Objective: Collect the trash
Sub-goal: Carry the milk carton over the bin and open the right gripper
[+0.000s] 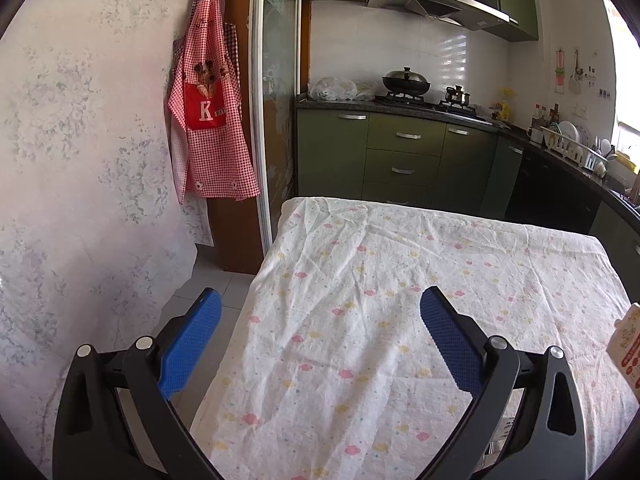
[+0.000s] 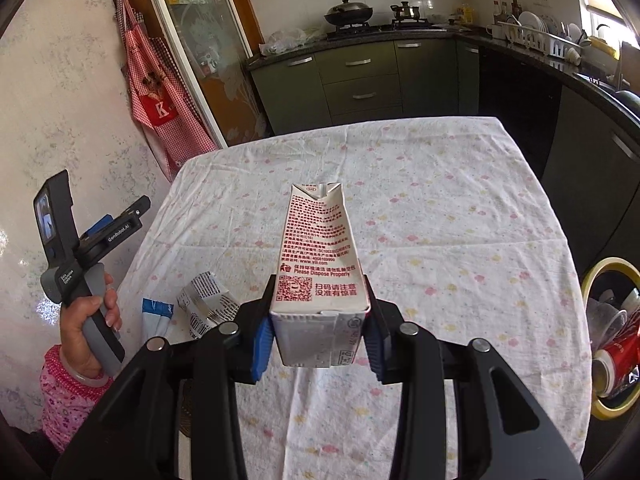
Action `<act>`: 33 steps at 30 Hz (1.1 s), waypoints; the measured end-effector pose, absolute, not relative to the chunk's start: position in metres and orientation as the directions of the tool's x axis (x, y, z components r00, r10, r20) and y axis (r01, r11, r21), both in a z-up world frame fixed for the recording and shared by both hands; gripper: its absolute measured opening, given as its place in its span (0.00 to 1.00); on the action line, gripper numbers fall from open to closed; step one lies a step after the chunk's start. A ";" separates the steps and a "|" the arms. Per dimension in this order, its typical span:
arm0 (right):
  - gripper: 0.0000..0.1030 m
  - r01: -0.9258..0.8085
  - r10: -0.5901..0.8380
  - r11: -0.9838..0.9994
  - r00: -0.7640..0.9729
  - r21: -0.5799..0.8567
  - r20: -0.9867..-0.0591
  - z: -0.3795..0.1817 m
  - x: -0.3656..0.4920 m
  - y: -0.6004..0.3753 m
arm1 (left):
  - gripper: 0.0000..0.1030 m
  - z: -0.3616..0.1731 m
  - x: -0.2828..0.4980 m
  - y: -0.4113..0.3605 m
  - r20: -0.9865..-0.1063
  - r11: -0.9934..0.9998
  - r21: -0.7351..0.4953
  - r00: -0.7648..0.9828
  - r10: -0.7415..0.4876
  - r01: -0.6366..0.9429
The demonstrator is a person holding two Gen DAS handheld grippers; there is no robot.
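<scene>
A green-cabinet kitchen [image 1: 404,152] stood behind the surface [image 2: 440,208], draped in a cloud-print cloth. A checked apron [image 1: 212,120] bore a "K". The right tool [image 2: 318,350] clenched a milk carton [image 2: 320,264] reading "Please Dispose Properly" above the cloth; the left tool [image 1: 320,336], marked "GenRobot.AI", gaped, grasping nothing.

Checked apron [image 1: 212,112], wok [image 1: 406,82], dish rack [image 1: 572,146]
</scene>
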State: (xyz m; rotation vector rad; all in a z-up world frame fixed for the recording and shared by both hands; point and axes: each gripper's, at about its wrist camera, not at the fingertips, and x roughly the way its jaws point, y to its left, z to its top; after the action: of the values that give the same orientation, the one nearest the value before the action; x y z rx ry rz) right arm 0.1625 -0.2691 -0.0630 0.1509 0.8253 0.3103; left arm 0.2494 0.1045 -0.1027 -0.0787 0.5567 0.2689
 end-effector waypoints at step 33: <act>0.36 0.394 -0.118 0.919 0.303 0.011 -0.946 -0.113 0.234 -0.599 | 0.95 -0.106 0.251 0.093 -0.529 0.961 0.069 0.806 0.264 -0.269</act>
State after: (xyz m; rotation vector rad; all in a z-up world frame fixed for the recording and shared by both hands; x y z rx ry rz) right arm 0.2335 -0.5993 -0.1127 0.2605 1.2195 -0.3442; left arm 0.2514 0.0932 -0.1063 -0.0096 0.5651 0.2850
